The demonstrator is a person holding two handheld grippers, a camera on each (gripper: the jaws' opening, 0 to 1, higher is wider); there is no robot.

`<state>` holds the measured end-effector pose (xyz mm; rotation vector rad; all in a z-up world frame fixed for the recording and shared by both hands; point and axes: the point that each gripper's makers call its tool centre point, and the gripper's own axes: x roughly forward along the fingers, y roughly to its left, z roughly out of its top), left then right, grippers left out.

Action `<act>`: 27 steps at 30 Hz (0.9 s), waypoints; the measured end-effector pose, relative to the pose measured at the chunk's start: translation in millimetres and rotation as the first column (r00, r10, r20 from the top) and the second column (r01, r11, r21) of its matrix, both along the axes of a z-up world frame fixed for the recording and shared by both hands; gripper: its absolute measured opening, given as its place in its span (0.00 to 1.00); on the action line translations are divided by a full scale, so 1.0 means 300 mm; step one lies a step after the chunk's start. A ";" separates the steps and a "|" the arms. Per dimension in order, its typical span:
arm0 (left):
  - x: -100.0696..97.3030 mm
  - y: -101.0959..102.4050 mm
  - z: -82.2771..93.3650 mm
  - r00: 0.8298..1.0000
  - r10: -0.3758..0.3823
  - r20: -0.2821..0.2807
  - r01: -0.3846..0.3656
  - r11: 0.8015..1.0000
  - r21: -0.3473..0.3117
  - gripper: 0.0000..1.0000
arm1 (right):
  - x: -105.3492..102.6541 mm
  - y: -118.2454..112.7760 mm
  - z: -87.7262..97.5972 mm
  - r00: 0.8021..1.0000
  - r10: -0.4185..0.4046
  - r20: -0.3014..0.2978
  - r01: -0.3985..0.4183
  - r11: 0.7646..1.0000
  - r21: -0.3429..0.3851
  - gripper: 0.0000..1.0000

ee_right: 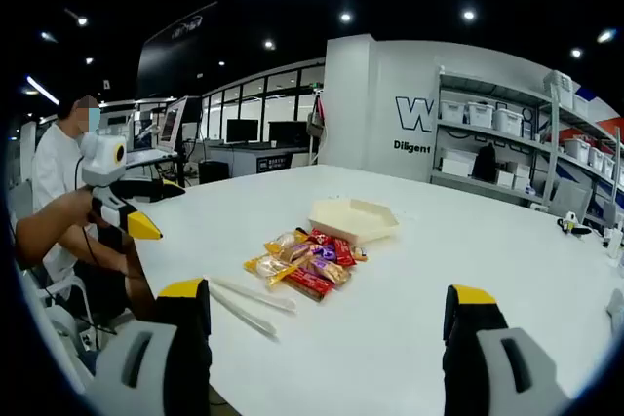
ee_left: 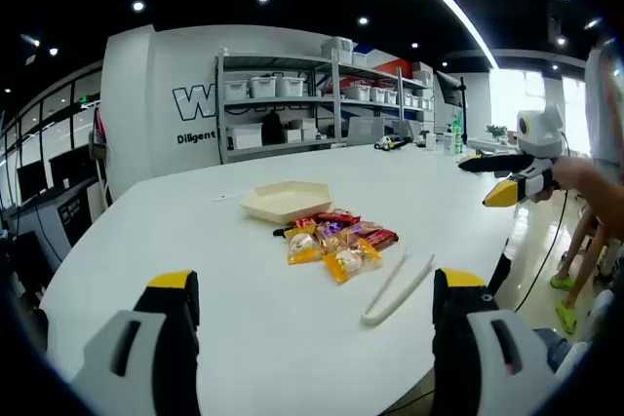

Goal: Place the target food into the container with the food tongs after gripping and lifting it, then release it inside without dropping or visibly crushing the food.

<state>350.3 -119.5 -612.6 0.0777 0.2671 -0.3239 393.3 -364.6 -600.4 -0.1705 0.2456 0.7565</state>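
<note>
Wide-spread yellow-tipped jaws of the left gripper (ee_left: 317, 304) and right gripper (ee_right: 330, 314) hover empty over a white table (ee_left: 195, 241). The food tongs (ee_left: 398, 288) lie unclaimed just beside a heap of wrapped snacks (ee_left: 336, 239), near the hexagonal container (ee_left: 286, 201). The task appears not yet begun; the next move likely calls for closing a gripper on the tongs.
</note>
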 end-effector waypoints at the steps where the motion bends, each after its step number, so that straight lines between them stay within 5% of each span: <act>1: 0.000 0.001 0.000 1.000 0.000 0.000 0.000 1.000 0.000 0.99 | 0.000 0.000 0.000 1.000 0.000 0.001 0.000 1.000 0.000 1.00; 27: -0.004 0.008 -0.001 1.000 0.003 0.000 -0.003 1.000 -0.003 0.99 | 0.011 -0.011 0.001 1.000 -0.013 0.009 0.013 1.000 -0.014 1.00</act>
